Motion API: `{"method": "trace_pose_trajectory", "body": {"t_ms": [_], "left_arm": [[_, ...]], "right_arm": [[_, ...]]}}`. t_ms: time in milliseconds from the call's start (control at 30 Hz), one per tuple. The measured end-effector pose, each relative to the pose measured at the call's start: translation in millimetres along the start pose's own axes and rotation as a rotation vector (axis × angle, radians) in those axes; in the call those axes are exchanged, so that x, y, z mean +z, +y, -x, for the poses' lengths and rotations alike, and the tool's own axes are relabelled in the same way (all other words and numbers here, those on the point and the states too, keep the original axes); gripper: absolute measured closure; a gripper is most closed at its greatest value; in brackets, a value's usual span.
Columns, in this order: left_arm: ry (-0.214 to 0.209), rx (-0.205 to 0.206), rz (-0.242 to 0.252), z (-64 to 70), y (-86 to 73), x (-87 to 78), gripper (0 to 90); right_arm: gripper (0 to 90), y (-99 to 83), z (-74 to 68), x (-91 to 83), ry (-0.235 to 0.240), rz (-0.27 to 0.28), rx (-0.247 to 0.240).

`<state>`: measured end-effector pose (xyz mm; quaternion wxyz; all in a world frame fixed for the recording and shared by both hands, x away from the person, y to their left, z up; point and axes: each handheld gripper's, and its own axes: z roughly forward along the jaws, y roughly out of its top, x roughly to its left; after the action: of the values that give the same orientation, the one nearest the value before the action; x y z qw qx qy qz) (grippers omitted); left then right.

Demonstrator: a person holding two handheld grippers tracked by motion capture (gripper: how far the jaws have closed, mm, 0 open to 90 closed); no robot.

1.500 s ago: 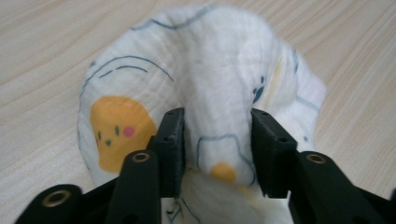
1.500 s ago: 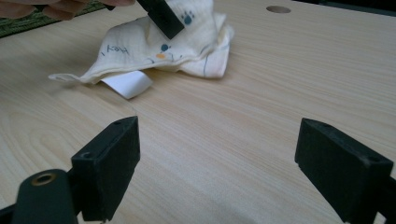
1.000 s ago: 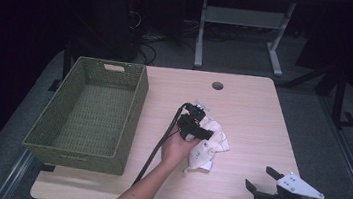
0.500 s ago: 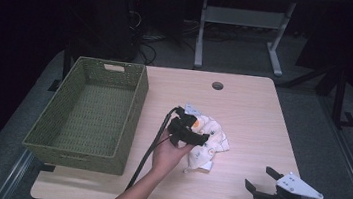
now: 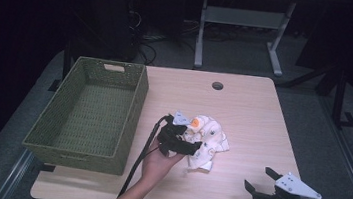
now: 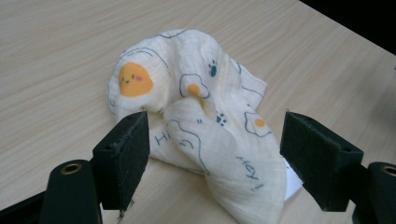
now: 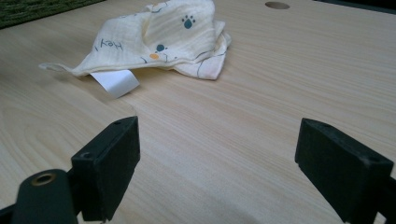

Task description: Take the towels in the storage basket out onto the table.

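Observation:
A crumpled cream cloth [image 5: 206,137] printed with eggs, paw marks and the word "Hey" lies on the wooden table [image 5: 244,107] near its middle. My left gripper [image 5: 191,146] is open at the cloth's left side; in the left gripper view the cloth [image 6: 201,121] bulges between the spread jaws, with a white label at its right edge. My right gripper [image 5: 259,182] is open near the table's front right edge, holding nothing. The right gripper view looks across bare wood to the cloth [image 7: 159,39] and its white label [image 7: 115,81].
A green woven basket [image 5: 34,136], with nothing in it, stands on the table's left part, close to my left hand. A round cable hole [image 5: 217,86] sits at the table's far middle. Dark floor and a metal stand lie beyond the far edge.
My left gripper has pulled back toward the front left, from over the cloth's top to its near-left side. The cloth's upper part now shows. The right gripper has stayed put.

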<state>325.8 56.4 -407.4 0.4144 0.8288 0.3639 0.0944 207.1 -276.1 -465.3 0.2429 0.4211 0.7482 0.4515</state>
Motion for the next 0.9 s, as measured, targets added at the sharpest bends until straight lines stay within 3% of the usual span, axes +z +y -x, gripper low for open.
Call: {"method": "trace_pose_trajectory", "body": {"t_ms": [233, 467, 700, 900], "left_arm": [[-0.039, 0.030, -0.002, 9.5, -12.1, -9.2, 25.2], [-0.046, 0.061, -0.015, 16.8, -31.9, -23.2, 23.6], [-0.057, 0.039, -0.008, 20.0, -60.0, -41.0, 22.9], [-0.068, 0.028, 0.037, 23.8, -80.2, -56.6, 23.0]], "right_arm": [[13.6, -0.8, -0.6, 1.4, -0.002, -0.007, -0.001], [13.6, -2.1, -0.1, -1.1, -0.009, -0.005, 0.003], [13.6, -2.4, -1.4, -1.3, -0.008, -0.005, 0.002], [13.4, -1.3, -4.6, 0.4, -0.023, 0.003, 0.002]]}}
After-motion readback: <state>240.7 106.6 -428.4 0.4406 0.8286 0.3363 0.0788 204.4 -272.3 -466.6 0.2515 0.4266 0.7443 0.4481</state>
